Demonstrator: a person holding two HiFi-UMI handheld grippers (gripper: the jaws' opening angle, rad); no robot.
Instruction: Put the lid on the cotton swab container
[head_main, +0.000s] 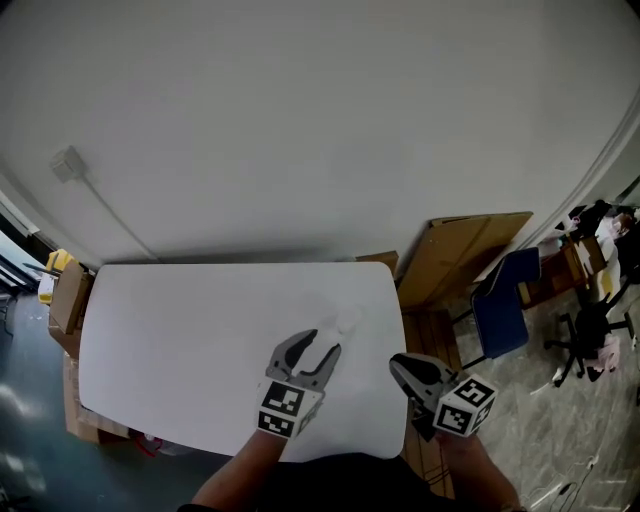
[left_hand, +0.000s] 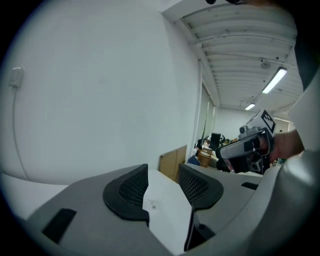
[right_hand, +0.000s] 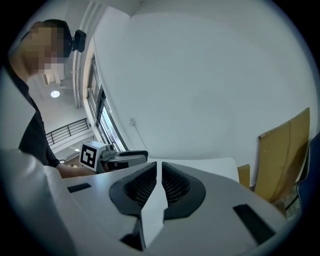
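The right tool (head_main: 397, 362) hovers at the worktop's (head_main: 170, 330) near right corner, jaws almost together and empty; the left tool (head_main: 325, 341) gapes empty over the worktop; just beyond its tips, what may be the cotton swab container (head_main: 347, 321) shows only as a faint pale blur.

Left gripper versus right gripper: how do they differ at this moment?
The left gripper has its jaws standing apart; the right gripper has its jaws almost together. The left gripper hovers over the white table, while the right gripper sits at the table's right edge, partly beyond it. Both have nothing between their jaws.
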